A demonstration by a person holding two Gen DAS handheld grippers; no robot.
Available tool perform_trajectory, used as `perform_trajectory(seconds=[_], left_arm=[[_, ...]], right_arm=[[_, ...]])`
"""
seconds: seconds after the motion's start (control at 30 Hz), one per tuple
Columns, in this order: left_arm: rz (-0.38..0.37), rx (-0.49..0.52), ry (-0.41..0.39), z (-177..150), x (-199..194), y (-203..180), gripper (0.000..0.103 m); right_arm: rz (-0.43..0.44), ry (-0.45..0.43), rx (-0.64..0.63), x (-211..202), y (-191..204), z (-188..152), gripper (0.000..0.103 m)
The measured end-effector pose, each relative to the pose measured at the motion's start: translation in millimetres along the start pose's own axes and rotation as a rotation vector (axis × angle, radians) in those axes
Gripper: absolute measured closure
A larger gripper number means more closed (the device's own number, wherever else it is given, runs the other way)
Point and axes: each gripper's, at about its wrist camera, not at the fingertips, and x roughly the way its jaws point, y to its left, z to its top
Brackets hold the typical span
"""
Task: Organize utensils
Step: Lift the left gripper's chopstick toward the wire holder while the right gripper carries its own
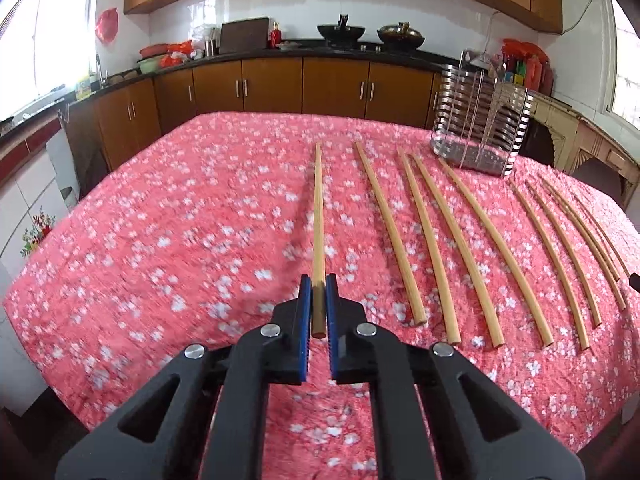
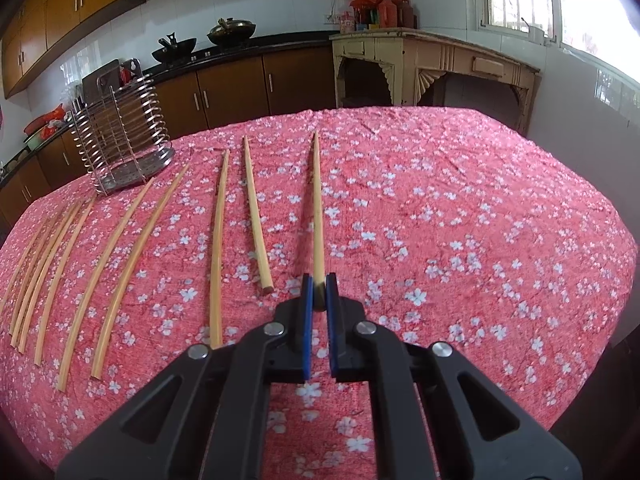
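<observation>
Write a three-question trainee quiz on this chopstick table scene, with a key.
1. True or false: the left gripper is shut on a chopstick.
2. What does the right gripper hold? A) a spoon B) a chopstick C) nothing
3. Fill in: the metal wire holder stands on the pink floral ______.

Key: 1 true: the stick's thick end sits pinched between the blue pads. 2 B: it is gripped at its thick end and points away from the camera. 3 tablecloth: the holder stands upright near the table's far edge, beyond the loose chopsticks.
</observation>
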Motion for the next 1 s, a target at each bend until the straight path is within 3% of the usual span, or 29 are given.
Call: perform_trajectory(seconds=[0.3,0.63,1.0], left_arm=[[0.005,0.038,-0.139,27,-31,9,0.096],[0.030,0.043,-0.286,80,-53,28,0.096],[0.002,0.034,-0.360,139,-54,29,0.096]], right_arm=[[-0.001,-0.090,-0.034,-30,5,22,0.096],[-0.008,-0.211,-0.077,-60,19,61,0.096],[0.016,-0.367,-0.094,-83,42,133,0.096]])
